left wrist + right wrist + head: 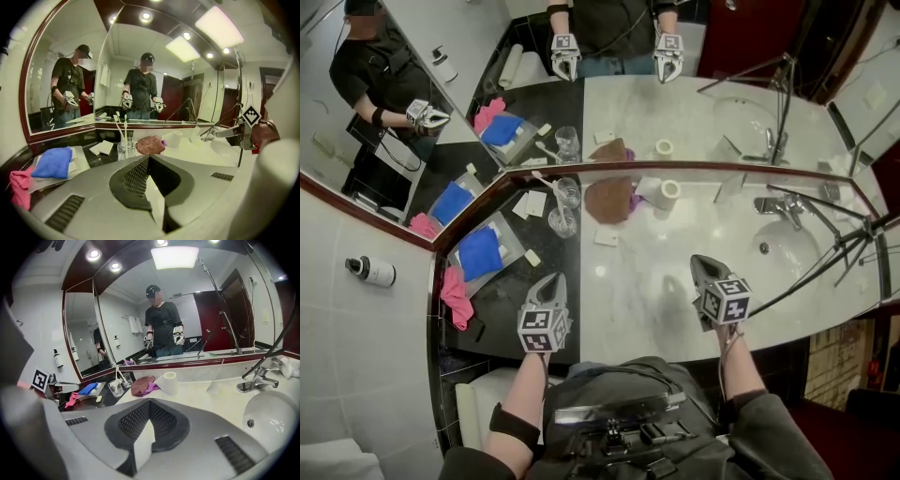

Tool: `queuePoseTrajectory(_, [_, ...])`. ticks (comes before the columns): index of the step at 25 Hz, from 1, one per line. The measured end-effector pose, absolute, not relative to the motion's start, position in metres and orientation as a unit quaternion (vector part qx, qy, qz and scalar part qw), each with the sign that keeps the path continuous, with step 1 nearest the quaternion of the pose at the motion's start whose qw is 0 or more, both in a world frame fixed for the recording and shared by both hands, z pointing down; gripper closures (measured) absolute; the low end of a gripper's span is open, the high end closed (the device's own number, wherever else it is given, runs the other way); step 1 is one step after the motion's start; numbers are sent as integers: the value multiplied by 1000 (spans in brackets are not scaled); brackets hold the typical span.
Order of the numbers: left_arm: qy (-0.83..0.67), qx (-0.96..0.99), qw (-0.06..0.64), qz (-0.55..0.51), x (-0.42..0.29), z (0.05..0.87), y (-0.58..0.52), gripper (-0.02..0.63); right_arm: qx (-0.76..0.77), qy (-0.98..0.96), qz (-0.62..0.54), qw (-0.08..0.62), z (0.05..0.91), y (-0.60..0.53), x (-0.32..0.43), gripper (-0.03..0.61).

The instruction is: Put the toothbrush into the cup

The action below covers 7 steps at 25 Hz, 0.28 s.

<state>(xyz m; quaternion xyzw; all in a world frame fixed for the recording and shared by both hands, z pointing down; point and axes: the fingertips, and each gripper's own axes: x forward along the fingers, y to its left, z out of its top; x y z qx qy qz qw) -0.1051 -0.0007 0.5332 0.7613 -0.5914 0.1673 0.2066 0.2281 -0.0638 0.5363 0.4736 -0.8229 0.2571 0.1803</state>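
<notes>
Left gripper view: the white toothbrush [123, 132] is seen standing in the clear glass cup [125, 150]. The left tool [553, 278] and right tool [701, 262] are shut and empty, away from the cup. The job is judged done; nothing is left to grab.

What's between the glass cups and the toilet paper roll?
A crumpled brown cloth lies between the glass cups and the toilet paper roll, seen in the head view.
</notes>
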Motion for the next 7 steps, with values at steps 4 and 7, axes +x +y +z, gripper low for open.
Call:
queuePoseTrajectory(4, [-592, 760, 209, 168, -106, 536, 4, 614, 474, -822, 259, 180, 538, -61, 227, 561])
queuePoseTrajectory(7, [-593, 758, 213, 168, -106, 539, 8, 614, 474, -822, 259, 181, 539, -59, 229, 561])
